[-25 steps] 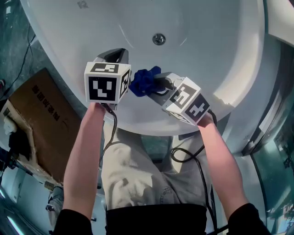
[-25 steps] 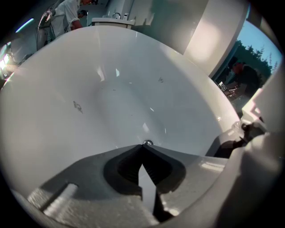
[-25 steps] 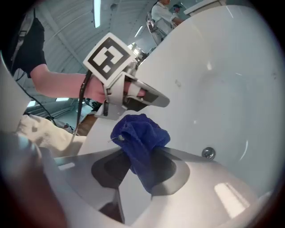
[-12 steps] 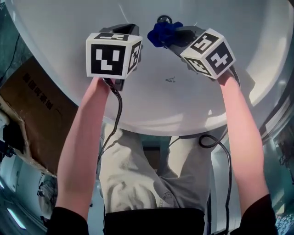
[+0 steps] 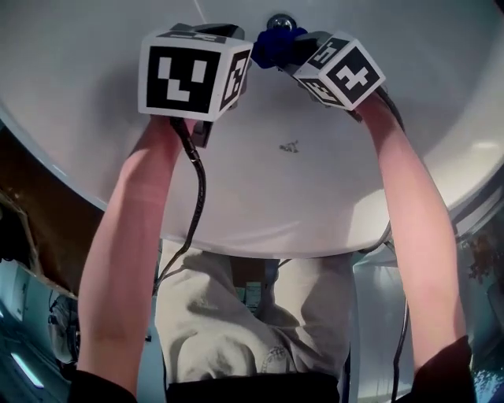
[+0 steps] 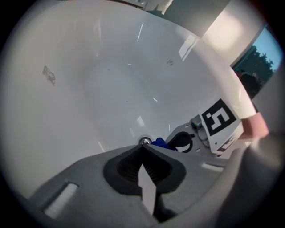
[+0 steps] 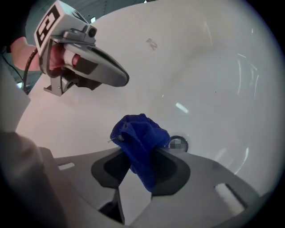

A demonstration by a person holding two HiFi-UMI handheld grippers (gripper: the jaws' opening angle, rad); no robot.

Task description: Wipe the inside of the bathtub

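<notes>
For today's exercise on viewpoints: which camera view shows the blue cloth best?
The right gripper view: the blue cloth sits large and central, pinched between that gripper's jaws. The head view shows only a bunch near the top edge; the left gripper view only a sliver beyond its closed jaws.

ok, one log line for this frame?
left tool: shut, empty | right tool: shut on crumpled blue cloth | cloth near round metal drain | white glossy bathtub: contact unclear

Inside the bathtub [image 5: 315, 181], the left tool [image 6: 143, 150] sits just left of the right tool [image 7: 144, 153], whose cloth [image 7: 138, 133] lies beside the drain [image 5: 280, 21].
</notes>
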